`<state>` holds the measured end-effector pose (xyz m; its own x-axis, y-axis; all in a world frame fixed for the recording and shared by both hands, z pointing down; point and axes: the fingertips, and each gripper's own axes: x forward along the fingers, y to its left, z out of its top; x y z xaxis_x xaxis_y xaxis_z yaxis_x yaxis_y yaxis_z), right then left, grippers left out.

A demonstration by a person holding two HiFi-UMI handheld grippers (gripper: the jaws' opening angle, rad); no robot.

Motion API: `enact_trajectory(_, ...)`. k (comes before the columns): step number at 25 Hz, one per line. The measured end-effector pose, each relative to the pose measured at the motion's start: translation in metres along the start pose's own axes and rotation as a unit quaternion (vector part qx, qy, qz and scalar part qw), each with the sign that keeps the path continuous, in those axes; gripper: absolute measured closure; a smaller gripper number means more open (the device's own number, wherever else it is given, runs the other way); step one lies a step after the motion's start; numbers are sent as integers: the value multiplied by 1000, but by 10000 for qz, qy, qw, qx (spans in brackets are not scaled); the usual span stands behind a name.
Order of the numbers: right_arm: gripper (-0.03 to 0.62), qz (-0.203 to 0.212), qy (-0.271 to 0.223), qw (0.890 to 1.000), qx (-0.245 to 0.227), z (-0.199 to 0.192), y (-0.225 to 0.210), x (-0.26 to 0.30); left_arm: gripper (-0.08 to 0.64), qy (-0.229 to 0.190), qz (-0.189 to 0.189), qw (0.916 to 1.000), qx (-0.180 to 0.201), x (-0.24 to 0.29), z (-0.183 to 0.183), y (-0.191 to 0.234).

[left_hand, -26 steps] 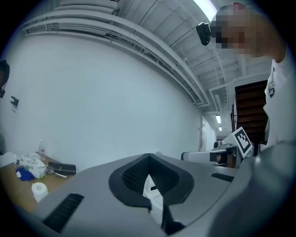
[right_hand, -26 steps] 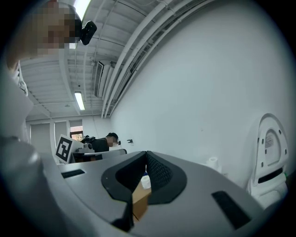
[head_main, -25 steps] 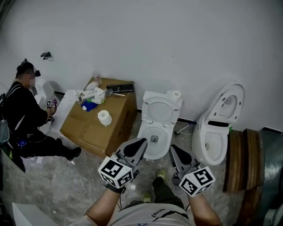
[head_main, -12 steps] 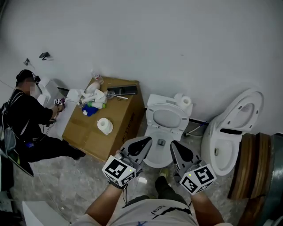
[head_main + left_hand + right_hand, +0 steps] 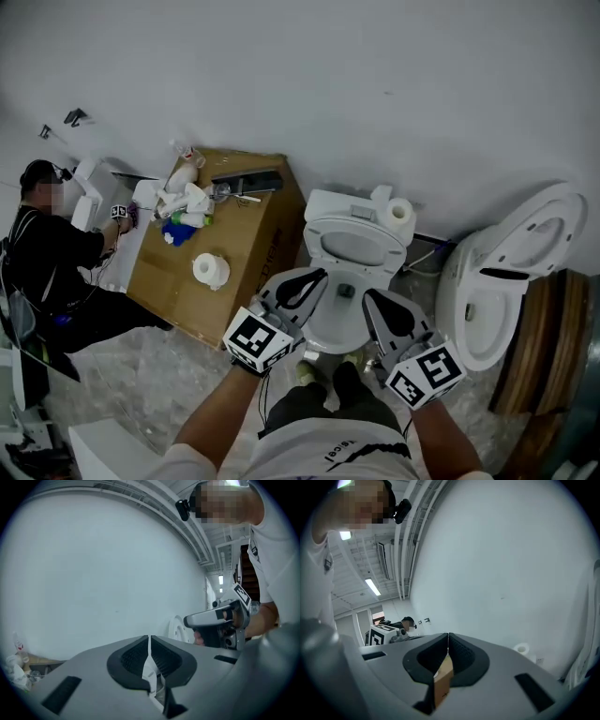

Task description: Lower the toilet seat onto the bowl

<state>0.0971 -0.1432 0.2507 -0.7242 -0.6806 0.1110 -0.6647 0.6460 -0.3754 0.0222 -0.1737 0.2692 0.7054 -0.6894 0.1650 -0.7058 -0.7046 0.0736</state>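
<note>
A white toilet [image 5: 330, 323] stands against the wall straight ahead. Its seat [image 5: 354, 246] is raised and leans back toward the tank [image 5: 342, 202]. My left gripper [image 5: 313, 278] is shut and empty, its tips over the bowl's left rim. Over the bowl's right front, my right gripper [image 5: 372, 302] is also shut and empty. Neither touches the seat. In the left gripper view the shut left gripper [image 5: 149, 639] faces the bare wall, with the right gripper [image 5: 220, 623] beside it. The right gripper [image 5: 448, 637] in its own view also points at the wall.
A toilet paper roll [image 5: 400, 215] sits on the tank. A cardboard box [image 5: 239, 246] with bottles and a paper roll [image 5: 208, 270] stands left. A second toilet [image 5: 506, 277] lies tilted at right beside stacked wooden pieces [image 5: 544, 337]. A person [image 5: 47, 253] crouches far left.
I have stepped closer to the toilet, so it sits larger and nearer below me. Both grippers have moved forward over the bowl's front. Their jaws stay shut.
</note>
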Motion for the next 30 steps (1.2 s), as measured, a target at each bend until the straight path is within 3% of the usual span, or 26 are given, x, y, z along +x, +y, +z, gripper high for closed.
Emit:
enact_trajectory(6,577,-255,87,9989,385,-40,-53,34,548,511,-257,9957,734,62,-62,43)
enact_trajectory(9,577,-389,84,9975,583,-58,-76,53,506,767,-241,9894,1212,92,-94,69)
enact_trajectory(12,577,-494,135,9960,735,-78,-90,64,455,1162,-368,9769,1754,114,-131,87)
enact_trajectory(18,577,-636,315,9931,929,-115,-105,68,439,1762,-638,9427,2761,148,-185,112)
enact_trajectory(24,577,-798,457,9899,1083,-136,-112,63,439,2084,-947,9160,3296,170,-210,124)
enact_trajectory(26,577,-840,473,9892,1108,-137,-113,62,440,2146,-988,9105,3395,173,-214,126)
enact_trajectory(30,577,-915,483,9878,1159,-141,-114,59,466,2108,-903,9092,3475,174,-213,126)
